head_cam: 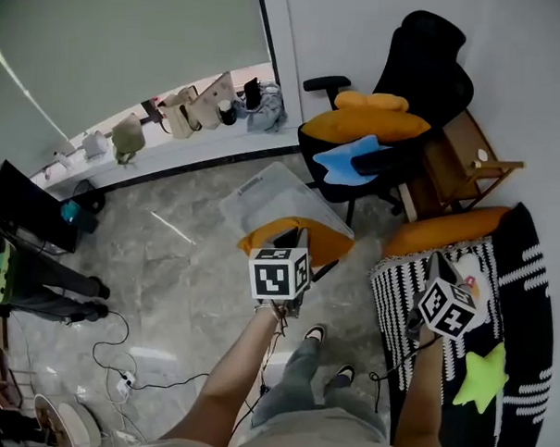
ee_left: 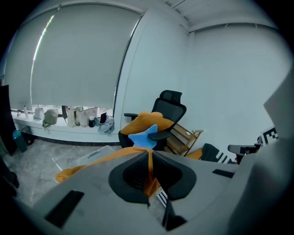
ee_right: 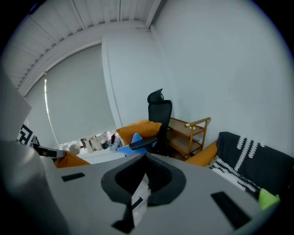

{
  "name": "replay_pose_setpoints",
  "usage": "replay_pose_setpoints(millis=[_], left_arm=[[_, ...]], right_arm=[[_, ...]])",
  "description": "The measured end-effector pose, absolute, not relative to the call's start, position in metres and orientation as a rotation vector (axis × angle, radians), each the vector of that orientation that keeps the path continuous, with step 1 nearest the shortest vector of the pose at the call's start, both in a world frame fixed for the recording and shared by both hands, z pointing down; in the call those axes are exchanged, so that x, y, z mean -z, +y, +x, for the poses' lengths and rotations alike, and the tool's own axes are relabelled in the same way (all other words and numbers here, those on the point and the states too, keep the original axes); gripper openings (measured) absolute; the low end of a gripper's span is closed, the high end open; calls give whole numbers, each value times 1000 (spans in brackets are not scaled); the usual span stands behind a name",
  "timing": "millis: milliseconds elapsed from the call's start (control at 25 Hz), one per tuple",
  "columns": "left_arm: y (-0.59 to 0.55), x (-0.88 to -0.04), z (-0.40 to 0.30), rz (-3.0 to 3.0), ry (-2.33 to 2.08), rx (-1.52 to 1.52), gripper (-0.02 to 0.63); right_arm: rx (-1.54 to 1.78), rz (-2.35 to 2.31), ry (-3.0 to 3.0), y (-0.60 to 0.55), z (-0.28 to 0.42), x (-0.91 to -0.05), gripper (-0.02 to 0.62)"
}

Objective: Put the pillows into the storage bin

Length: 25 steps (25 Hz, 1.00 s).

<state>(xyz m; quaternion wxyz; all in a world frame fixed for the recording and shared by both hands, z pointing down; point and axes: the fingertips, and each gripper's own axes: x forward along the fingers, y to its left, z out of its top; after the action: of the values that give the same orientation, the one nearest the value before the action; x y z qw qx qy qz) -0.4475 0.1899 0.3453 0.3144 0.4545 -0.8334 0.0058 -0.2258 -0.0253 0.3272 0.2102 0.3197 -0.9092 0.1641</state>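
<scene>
My left gripper (head_cam: 291,239) is shut on an orange pillow (head_cam: 327,240), which hangs over a clear storage bin (head_cam: 272,192) on the floor. In the left gripper view orange fabric (ee_left: 148,183) sits pinched between the jaws (ee_left: 149,172). My right gripper (head_cam: 434,269) is shut on a black-and-white striped pillow (head_cam: 399,293); white fabric with a black mark (ee_right: 138,202) shows between its jaws (ee_right: 140,193). More pillows are around: an orange one (head_cam: 363,122) and a blue star (head_cam: 348,161) on the office chair, an orange one (head_cam: 446,233) and a green star (head_cam: 482,380) at right.
The black office chair (head_cam: 426,67) stands just beyond the bin, with a wooden cart (head_cam: 463,161) to its right. A black patterned blanket (head_cam: 536,303) lies at the right. Cables and a power strip (head_cam: 125,380) lie on the marble floor. Bags line the window sill (head_cam: 188,112).
</scene>
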Motion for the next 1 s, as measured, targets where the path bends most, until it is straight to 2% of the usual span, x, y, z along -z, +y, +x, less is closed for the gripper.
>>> replay_pose_setpoints(millis=[480,840,880,920,1000], left_arm=[[201,-502,-526,1039,-2084,-36,29],[171,-543,-568,1072,-2044,-48,35],[167,-542,-572,1086,-2045,-27,59],[164,-540,-575,1101,-2050,1,151],[160,-537,-584,1108,-2058,18,179]], right_arm=[[-457,832,-2375,-19,-290,-435,2],[-483,850,-2283,-24,-298,-478,2],[-486,854,-2275,-25,-296,-481,2],[-490,861,-2269,-26,-296,-483,2],[-501,871,-2262,-28,-295,-485,2]])
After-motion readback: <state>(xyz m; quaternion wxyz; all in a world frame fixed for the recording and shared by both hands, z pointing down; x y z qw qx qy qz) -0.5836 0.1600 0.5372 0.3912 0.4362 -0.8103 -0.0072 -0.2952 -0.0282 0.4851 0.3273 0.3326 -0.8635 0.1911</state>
